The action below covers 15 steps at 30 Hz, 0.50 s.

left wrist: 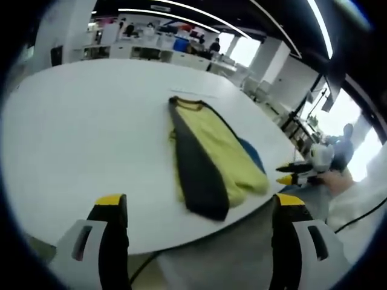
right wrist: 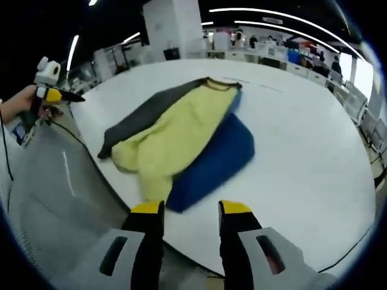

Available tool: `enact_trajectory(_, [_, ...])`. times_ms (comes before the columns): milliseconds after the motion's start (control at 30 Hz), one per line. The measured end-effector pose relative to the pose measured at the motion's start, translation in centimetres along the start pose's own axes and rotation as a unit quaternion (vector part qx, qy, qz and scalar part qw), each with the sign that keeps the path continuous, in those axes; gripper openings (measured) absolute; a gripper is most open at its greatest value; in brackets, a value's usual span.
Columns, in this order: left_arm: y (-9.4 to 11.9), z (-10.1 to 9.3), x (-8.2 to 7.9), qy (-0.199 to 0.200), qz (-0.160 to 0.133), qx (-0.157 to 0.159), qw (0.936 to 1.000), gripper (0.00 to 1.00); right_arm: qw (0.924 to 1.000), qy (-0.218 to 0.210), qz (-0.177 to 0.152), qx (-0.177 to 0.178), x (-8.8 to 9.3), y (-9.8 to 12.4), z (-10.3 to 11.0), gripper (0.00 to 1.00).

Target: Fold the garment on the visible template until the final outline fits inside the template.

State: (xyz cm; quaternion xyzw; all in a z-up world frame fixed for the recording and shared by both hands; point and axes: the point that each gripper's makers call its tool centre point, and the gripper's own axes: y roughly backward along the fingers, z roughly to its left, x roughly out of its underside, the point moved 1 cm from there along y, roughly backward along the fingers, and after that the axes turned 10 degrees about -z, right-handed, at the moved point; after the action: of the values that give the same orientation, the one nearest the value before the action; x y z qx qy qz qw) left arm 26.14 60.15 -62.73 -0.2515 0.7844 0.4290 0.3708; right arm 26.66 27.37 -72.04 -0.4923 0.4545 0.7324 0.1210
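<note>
Right gripper view: soft, rumpled garment [right wrist: 175,136].

The garment [right wrist: 181,136] lies on the table [right wrist: 302,139] over the template [right wrist: 217,157], which juts out toward 5 o'clock in the right gripper view; both near the table's edge

white table [left wrist: 91,139], office desks behind [left wrist: 151,51]

Honestly, there's nothing readable here. No print, label or brand shows on the yellow, grey and blue garment [right wrist: 181,142], none on the white surface [left wrist: 91,133], and the yellow-tipped fingers [right wrist: 147,225] carry no markings. Stuff on the far desks is too small and blurry to make out.
</note>
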Motion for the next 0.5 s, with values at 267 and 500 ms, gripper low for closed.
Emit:
enact_trajectory(267, [-0.1,0.3,0.3,0.005,0.003,-0.005,1.0,0.96,0.9991,0.006,0.02,-0.037,0.1,-1.0,0.5,0.17])
enact_trajectory(500, [-0.1,0.6,0.5,0.012,0.003,-0.011,0.9999,0.95,0.9967,0.02,0.055,-0.056,0.9,-1.8,0.8,0.13])
